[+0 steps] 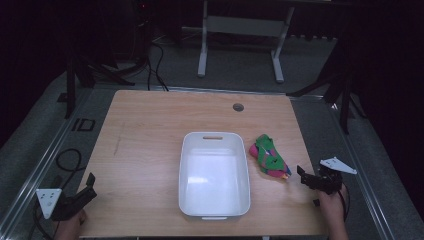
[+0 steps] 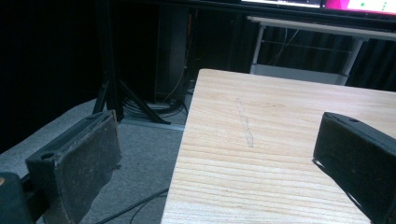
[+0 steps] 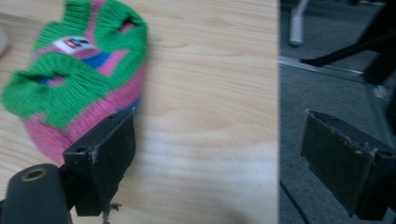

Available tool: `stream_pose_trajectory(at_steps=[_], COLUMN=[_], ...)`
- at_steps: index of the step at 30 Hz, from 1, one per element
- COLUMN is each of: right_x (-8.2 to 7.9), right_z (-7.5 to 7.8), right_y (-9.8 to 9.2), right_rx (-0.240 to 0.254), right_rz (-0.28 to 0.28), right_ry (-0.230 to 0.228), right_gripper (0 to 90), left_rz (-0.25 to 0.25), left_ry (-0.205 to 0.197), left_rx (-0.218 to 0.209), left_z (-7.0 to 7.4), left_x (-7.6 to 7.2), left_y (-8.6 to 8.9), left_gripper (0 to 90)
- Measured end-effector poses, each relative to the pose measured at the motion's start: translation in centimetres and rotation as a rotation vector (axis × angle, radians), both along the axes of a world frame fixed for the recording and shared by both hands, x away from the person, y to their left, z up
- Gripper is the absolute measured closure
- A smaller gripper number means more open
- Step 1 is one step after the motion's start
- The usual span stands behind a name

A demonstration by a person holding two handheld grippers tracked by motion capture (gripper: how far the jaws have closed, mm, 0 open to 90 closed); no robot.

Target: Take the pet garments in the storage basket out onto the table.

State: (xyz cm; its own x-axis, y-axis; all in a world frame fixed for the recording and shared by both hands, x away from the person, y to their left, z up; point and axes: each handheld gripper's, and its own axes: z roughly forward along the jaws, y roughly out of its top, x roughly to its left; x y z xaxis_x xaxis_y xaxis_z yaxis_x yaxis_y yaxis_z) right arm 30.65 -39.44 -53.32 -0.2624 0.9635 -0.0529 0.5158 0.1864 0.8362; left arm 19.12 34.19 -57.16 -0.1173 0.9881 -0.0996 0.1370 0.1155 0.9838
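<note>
A green, pink and blue knitted piece (image 1: 269,157) lies on the wooden table just right of a white bin (image 1: 215,175). My right gripper (image 1: 302,175) sits at the table's right edge, close to the near end of the knit, jaws open. In the right gripper view its jaws (image 3: 224,172) stand wide with bare wood between them, and the knitted piece (image 3: 77,84) lies beyond and beside the left jaw, outside the gap. My left gripper (image 1: 90,184) rests at the table's front left corner, and its jaws (image 2: 219,168) are open with nothing between them.
The white bin is empty and has a handle slot at its far rim. A round cable hole (image 1: 238,107) sits near the table's far edge. The table's right edge (image 3: 279,93) drops to grey floor. Cables and stand legs (image 1: 150,65) lie beyond the table.
</note>
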Motion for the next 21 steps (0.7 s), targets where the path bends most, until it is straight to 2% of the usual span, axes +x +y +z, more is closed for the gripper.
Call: stream_pose_trajectory(at_steps=[1, 4, 9, 13, 18, 21], right_x=[-0.8, -1.7, -2.6, -3.6, -4.2, -4.8], right_z=[-0.3, -0.8, -1.5, -2.1, -2.1, -2.1], right_y=[-0.3, -0.6, -0.6, -0.8, -1.2, -1.2], right_rx=[0.012, 0.048, 0.025, 0.010, 0.042, 0.054], right_rz=[-0.030, -0.052, -0.103, -0.167, -0.185, -0.193], right_ry=[-0.018, -0.032, -0.042, -0.088, -0.110, -0.140], right_gripper=[12.3, 12.6, 12.7, 12.6, 12.7, 12.7], left_rz=[0.002, 0.002, 0.003, 0.004, 0.006, 0.006], left_ry=[0.000, 0.000, -0.002, -0.002, -0.008, -0.007], left_rx=[0.001, 0.001, 0.003, 0.001, 0.001, 0.000], left_z=[0.0, 0.0, 0.0, 0.0, 0.0, 0.0], left_x=[0.0, 0.0, 0.0, 0.0, 0.0, 0.0], left_y=[0.0, 0.0, 0.0, 0.0, -0.1, -0.1], left_gripper=[1.2, 1.2, 1.2, 1.2, 1.2, 1.2])
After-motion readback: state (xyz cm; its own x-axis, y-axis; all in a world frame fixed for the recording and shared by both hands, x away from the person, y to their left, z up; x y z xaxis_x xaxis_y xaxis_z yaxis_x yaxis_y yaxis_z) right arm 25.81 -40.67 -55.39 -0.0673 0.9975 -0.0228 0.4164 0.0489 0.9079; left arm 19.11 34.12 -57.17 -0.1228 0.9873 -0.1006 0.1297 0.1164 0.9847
